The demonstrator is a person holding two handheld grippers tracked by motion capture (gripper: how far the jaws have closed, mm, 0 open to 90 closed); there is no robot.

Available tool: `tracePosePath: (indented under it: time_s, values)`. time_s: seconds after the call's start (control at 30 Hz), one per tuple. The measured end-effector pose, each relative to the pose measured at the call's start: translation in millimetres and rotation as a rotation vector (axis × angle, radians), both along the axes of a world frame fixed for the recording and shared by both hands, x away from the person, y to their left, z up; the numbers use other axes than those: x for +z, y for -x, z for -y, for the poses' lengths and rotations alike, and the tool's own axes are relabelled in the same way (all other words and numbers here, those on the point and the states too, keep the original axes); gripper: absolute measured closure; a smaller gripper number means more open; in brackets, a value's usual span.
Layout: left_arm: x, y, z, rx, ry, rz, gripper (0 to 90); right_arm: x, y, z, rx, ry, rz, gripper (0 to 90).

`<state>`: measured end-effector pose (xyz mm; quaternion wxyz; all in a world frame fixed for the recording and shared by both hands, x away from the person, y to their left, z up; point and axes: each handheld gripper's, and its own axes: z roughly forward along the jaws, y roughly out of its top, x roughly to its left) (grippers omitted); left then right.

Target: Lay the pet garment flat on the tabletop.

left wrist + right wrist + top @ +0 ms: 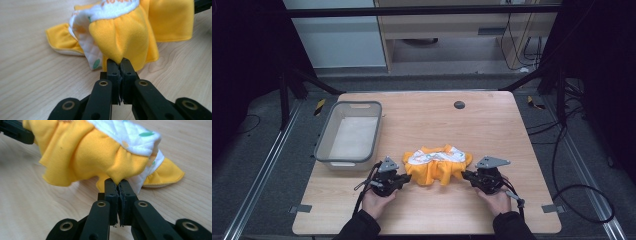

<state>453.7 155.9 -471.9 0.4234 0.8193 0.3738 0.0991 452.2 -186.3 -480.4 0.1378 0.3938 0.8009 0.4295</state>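
On the bench point(427, 215), the left gripper point(404, 178) at 9 o'clock and right gripper point(467, 175) at 3 o'clock each clench the yellow garment point(438, 165); a grey bin point(325, 141) sits at 10 o'clock.

yellow-white garment point(438, 164) | bunched, crumpled | near-centre of table, pinched at both ends

I count one yellow garment point(438, 164), one grey tub point(348, 133), two claws, on one bench point(492, 120).
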Motion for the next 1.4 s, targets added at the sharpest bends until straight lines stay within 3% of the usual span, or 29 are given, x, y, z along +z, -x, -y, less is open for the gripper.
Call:
tracePosePath:
  time_s: [0.07,0.13,0.23,0.33,0.43,0.47,0.53,0.57,0.77,0.87,0.9,0.97,1.0,1.07,1.1,1.17,1.2,1.23,1.4]
  values:
    - [5.6,2.2,-2.5,-0.007,0.016,0.004,88.0,3.1,2.6,1.7,0.0,-0.01,-0.003,87.0]
    - [23.4,11.5,-13.5,-0.024,0.036,0.03,88.0,15.2,11.8,12.9,0.01,0.009,0.024,87.0]
    - [29.2,16.5,-20.4,-0.029,0.044,0.035,88.0,22.4,17.5,21.7,0.013,0.008,0.034,87.0]
    - [31.7,23.2,-29.3,-0.043,0.049,0.002,87.9,30.3,26.0,33.9,0.024,-0.02,0.019,87.1]
    - [27.7,34.1,-28.2,-0.063,0.034,-0.056,87.8,34.5,41.9,39.9,0.06,-0.019,-0.012,87.1]
    - [27.7,34.1,-28.2,-0.063,0.034,-0.056,87.7,34.5,41.9,39.9,0.06,-0.019,-0.012,87.1]
    - [21.9,43.6,-25.1,-0.074,0.003,-0.071,87.4,32.5,52.1,40.0,0.077,0.016,-0.034,86.9]
    - [12.9,50.1,-21.7,-0.08,-0.027,-0.087,86.9,25.5,57.7,38.7,0.078,0.05,-0.066,86.3]
    - [-6.6,49.1,-17.5,-0.069,-0.089,-0.079,76.8,6.0,55.5,32.9,0.064,0.113,-0.109,79.8]
    - [-10.6,47.7,-20.8,-0.038,-0.09,-0.071,60.7,-1.6,52.5,29.1,0.063,0.134,-0.098,73.9]
    - [-9.1,49.5,-24.4,-0.026,-0.072,-0.051,51.0,-0.5,54.0,29.6,0.061,0.126,-0.069,68.3]
    - [-6.6,51.7,-27.3,-0.025,-0.055,-0.036,48.4,0.5,54.6,30.4,0.06,0.121,-0.054,65.8]
    - [-2.2,56.3,-31.3,-0.019,-0.037,0.003,44.3,4.7,56.3,33.8,0.033,0.097,-0.012,60.1]
    - [-0.4,57.9,-32.3,-0.018,-0.03,0.013,41.3,6.6,56.0,35.9,0.02,0.079,0.012,58.6]
    - [4.8,61.4,-35.7,-0.015,-0.002,0.041,40.0,11.0,55.4,39.9,0.0,0.038,0.036,55.6]
    - [11.1,64.0,-38.9,-0.002,0.016,0.078,39.2,15.3,55.3,43.7,-0.019,0.001,0.067,53.9]
    - [11.1,64.0,-38.9,-0.002,0.016,0.078,38.8,15.3,55.3,43.7,-0.019,0.001,0.067,53.9]
    - [18.1,62.9,-43.2,0.016,0.035,0.106,38.7,19.7,55.2,47.1,-0.034,-0.032,0.096,51.0]
    - [24.9,52.7,-46.4,0.049,0.045,0.127,39.2,29.2,52.0,53.5,-0.064,-0.084,0.136,45.0]
